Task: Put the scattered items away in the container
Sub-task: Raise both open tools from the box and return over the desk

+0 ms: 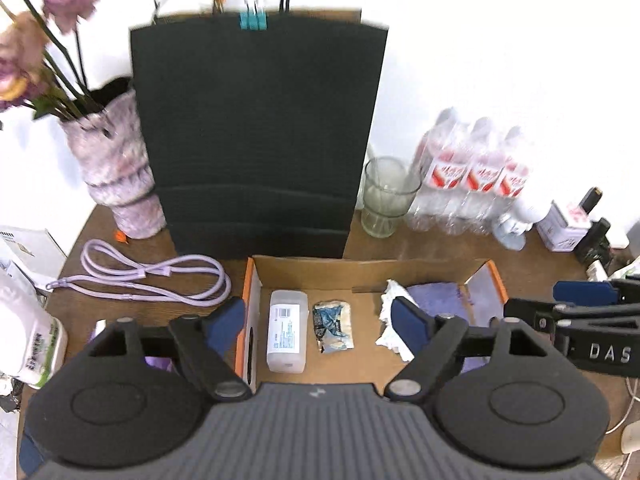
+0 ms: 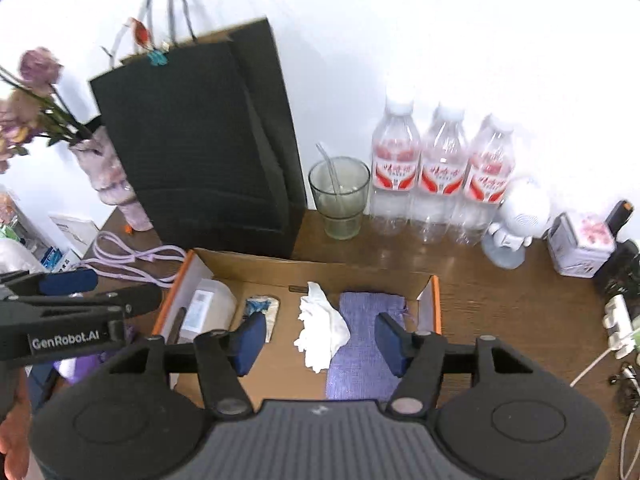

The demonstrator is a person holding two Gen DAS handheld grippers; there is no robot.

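An open cardboard box [image 1: 304, 270] with orange edges sits on the brown table. Lying in it from left to right are a white plastic bottle [image 1: 286, 330], a blue and silver packet [image 1: 333, 326], a crumpled white tissue [image 1: 394, 294] and a purple cloth [image 1: 438, 298]. My left gripper [image 1: 318, 318] hangs open above the box with nothing between its fingers. My right gripper [image 2: 320, 342] is open too, above the tissue [image 2: 320, 328] and purple cloth [image 2: 364, 344], holding nothing. A lilac cable [image 1: 152, 278] lies coiled on the table left of the box.
A tall black paper bag [image 1: 256, 132] stands right behind the box. A vase of dried flowers [image 1: 116, 176] is at the back left. A glass [image 2: 340, 196], three water bottles [image 2: 440, 176], a white gadget [image 2: 516, 216] and a tin [image 2: 580, 246] line the back right. Wipes pack [image 1: 28, 336] at left.
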